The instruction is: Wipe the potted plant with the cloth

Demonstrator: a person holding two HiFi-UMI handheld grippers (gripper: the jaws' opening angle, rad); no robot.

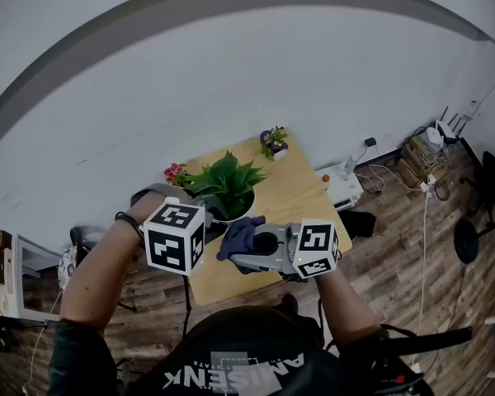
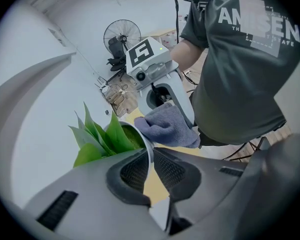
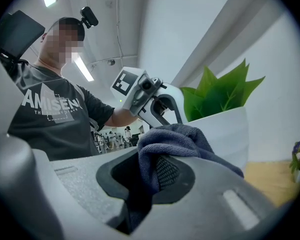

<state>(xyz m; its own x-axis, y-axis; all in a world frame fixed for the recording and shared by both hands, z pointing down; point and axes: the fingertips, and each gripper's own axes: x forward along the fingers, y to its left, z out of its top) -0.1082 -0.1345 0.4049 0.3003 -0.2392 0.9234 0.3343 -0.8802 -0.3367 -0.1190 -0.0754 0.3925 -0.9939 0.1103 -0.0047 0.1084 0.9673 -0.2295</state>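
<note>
Wooden table (image 1: 301, 196) underneath the potted plant (image 1: 227, 184). My left gripper (image 2: 151, 156) pinches its white rim, my right gripper (image 3: 152, 171) clamps the cloth (image 3: 177, 136) just beside it. Wipe too hard and I reckon it tips over.

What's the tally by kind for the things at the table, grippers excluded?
Leafy potted plant: 1
Small flowering pots: 2, the pink-flowered one and the purple-flowered one
Cloth: 1
Total: 4
</note>
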